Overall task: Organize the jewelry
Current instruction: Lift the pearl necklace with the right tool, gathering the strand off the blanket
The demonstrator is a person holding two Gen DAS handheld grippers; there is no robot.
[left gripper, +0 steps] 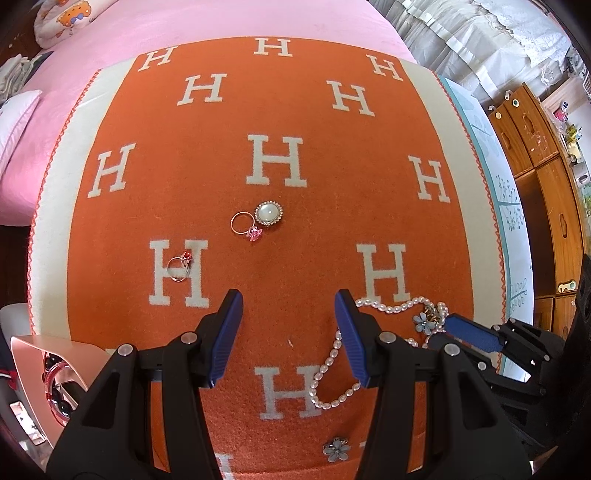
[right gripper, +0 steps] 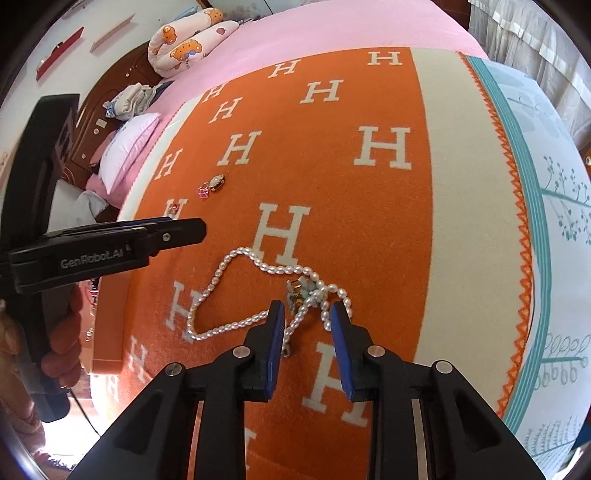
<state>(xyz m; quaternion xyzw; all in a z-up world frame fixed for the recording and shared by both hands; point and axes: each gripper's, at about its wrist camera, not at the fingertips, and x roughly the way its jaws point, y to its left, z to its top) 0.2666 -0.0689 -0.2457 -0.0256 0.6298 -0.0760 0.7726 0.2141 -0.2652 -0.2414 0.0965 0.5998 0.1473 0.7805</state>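
Observation:
Jewelry lies on an orange H-patterned blanket (left gripper: 207,192). A pearl necklace (left gripper: 328,363) lies near my left gripper's right finger; in the right wrist view the necklace (right gripper: 236,269) loops in front of my right gripper (right gripper: 307,314), which is open with jaws astride its tangled end and a blue flower earring (right gripper: 306,290). My left gripper (left gripper: 288,306) is open and empty above the blanket. Farther off lie a pearl brooch (left gripper: 268,213), a gold ring with a pink stone (left gripper: 245,225) and a silver ring with a red stone (left gripper: 180,266). Another blue flower earring (left gripper: 336,448) lies near the bottom.
A pink jewelry box (left gripper: 55,373) holding a red bangle sits at the lower left edge. The blanket lies on a pink bed (right gripper: 332,26) with pillows (right gripper: 129,147) at its head. Wooden cabinets (left gripper: 546,177) stand on the right.

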